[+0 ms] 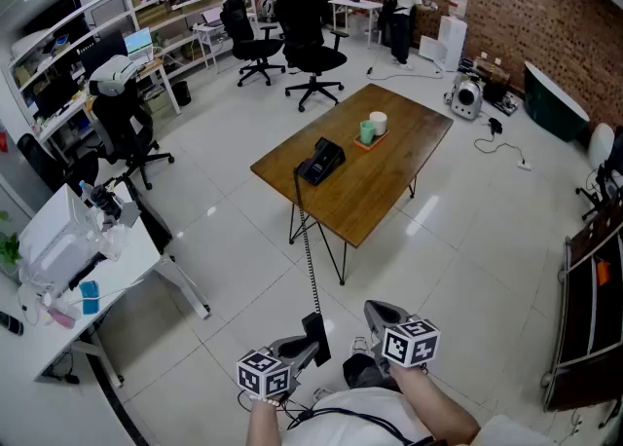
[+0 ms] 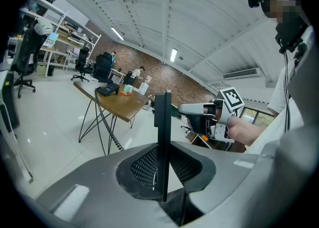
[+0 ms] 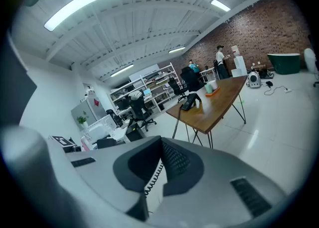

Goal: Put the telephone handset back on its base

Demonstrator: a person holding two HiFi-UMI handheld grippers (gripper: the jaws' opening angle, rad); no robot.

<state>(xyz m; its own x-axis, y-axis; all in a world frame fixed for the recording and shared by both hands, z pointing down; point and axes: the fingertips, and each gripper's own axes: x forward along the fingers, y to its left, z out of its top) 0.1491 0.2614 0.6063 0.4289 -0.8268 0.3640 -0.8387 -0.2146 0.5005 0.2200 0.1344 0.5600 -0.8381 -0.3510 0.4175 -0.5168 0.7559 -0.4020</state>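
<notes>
My left gripper (image 2: 163, 165) is clenched on the telephone handset (image 2: 162, 117), which stands upright between the jaws (edge-on, a thin black slab); my right gripper (image 3: 160, 158) has its jaws pressed together on nothing, and it is held just beside the left one; the coiled cord (image 1: 309, 261) runs from the handset up over the white floor to the base (image 1: 320, 161); the base sits near the edge of the wooden table (image 1: 389, 186), well apart from me; the handset is off its base.
</notes>
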